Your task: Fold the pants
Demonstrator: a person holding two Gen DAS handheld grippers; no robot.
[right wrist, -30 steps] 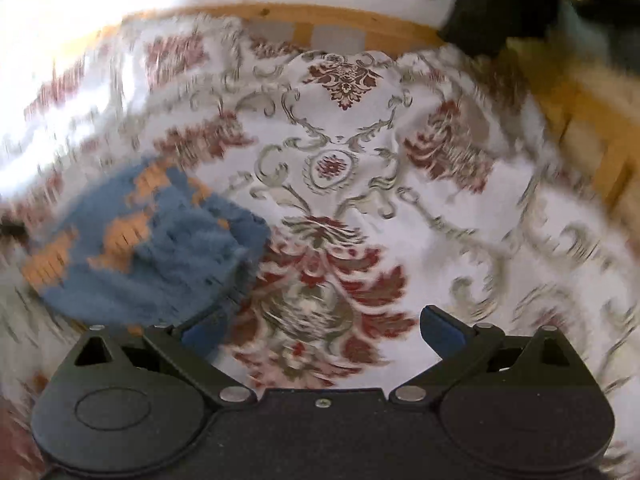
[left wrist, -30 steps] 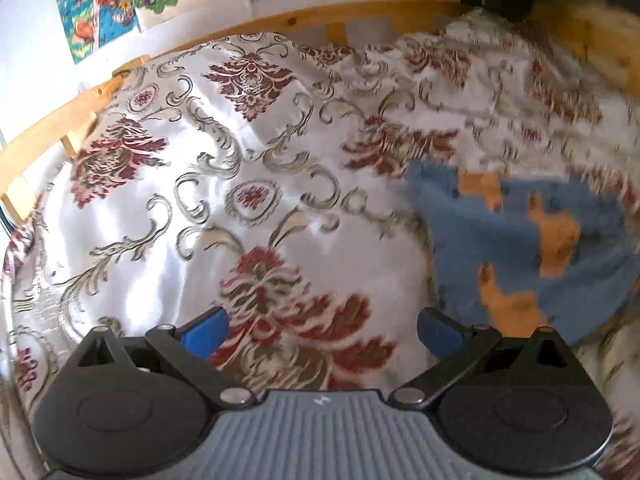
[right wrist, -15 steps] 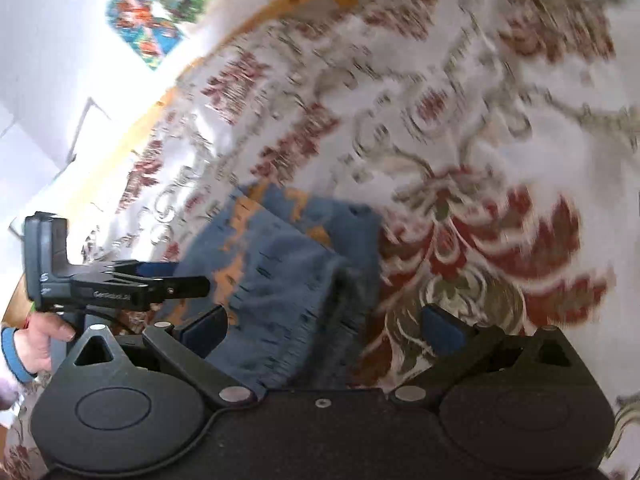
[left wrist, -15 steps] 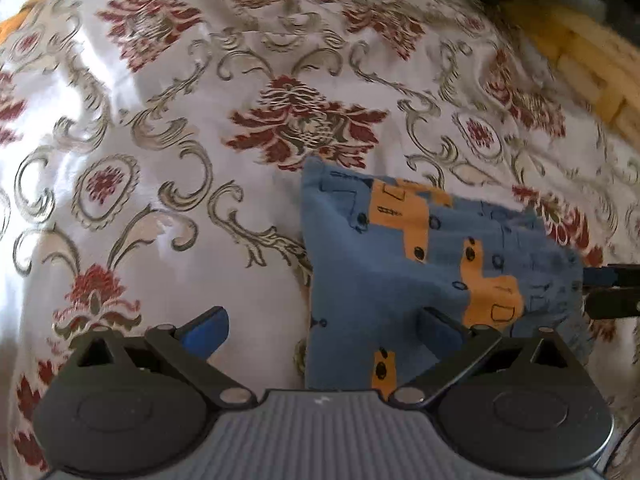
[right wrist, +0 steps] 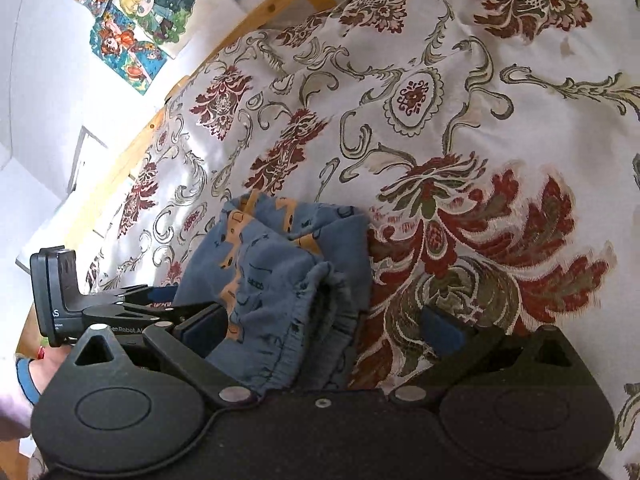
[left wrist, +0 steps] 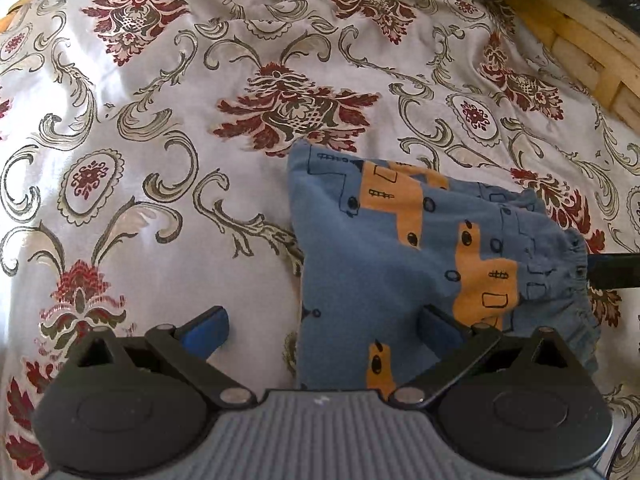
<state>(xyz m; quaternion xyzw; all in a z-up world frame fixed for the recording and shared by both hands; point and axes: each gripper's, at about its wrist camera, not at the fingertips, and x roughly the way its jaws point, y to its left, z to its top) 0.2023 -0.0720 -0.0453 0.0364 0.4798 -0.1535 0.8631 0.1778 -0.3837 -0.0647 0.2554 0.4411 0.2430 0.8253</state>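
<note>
A: While your left gripper hangs over the bed, its blue-padded fingers stand wide apart and hold nothing; one pad sits over bare cloth, the other over the garment.

B: Where do the pants lie?

A: Your small blue pants with orange vehicle prints rest folded on the white satin bedspread with red floral and grey scroll patterns, their gathered waistband toward your right side (a dark bar of the other tool shows just beside it).

B: And the right gripper?

A: Its fingers likewise stand spread, clamping nothing; the crumpled waistband lies between them, close to the left pad. Your hand shows at the left edge beneath the other tool. A wooden bed frame and colourful cartoon pictures on the white wall lie behind.
</note>
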